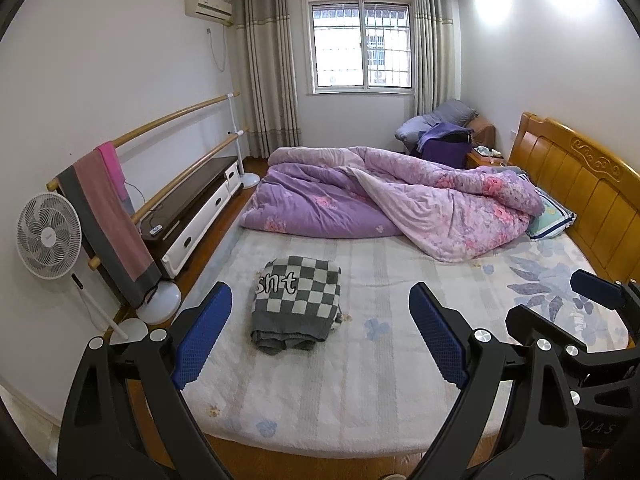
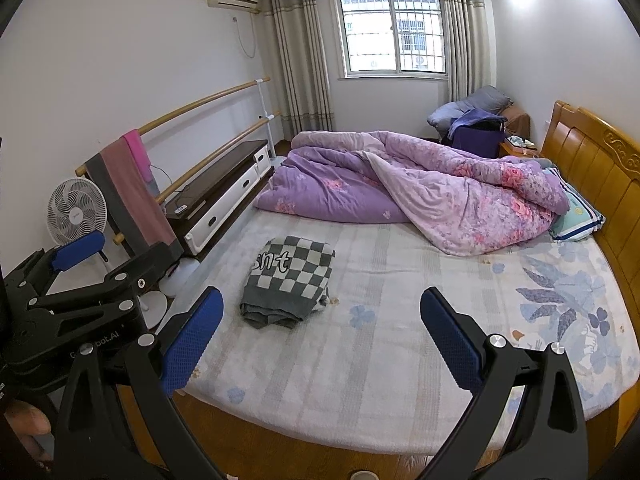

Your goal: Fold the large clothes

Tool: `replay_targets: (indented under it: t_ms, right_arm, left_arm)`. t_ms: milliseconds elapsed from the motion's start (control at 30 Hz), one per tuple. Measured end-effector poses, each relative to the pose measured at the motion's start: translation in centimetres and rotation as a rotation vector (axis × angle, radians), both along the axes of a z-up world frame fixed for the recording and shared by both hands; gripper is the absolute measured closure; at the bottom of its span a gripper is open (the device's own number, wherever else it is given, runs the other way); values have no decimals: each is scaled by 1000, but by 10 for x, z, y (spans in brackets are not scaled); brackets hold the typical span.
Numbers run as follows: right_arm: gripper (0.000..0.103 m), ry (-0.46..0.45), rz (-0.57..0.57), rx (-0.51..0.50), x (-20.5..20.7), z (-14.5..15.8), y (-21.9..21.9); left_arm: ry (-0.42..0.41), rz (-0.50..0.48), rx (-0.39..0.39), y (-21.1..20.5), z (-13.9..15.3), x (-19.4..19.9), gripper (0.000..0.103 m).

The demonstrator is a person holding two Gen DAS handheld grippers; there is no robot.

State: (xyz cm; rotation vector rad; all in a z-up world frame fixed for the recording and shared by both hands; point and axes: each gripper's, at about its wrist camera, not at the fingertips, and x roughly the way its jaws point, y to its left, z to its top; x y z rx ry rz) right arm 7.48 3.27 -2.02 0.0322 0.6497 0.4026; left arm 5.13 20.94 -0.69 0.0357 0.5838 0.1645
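A folded garment (image 1: 296, 300) lies on the bed (image 1: 360, 380), near its left edge (ahead of both claws). Behind it a quilt (image 1: 400, 204) is heaped; a fan (image 1: 48, 236) stands left of the bed.

Both grippers are looking like the same build: matte black plastic frames with triangular cutouts in the arms, silver round-head screws sitting at the pivots. The left gripper (image 1: 320, 332) is wearing bright blue textured pads (image 1: 204, 336) on its finger insides, and the right gripper (image 2: 320, 336) is sporting the same blue dimpled pads (image 2: 452, 344). White lettering is showing on the black bodies, partly readable as "bot.AI" at about 9 o'clock in the right wrist view.
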Motion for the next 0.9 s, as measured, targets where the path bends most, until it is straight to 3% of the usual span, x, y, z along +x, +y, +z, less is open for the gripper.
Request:
replay_targets:
  t_ms: [900]
  right_arm:
    - [8,11,-24,11,8,-4,-6]
  left_arm:
    - [1,-11,-14,-8,0,9,10]
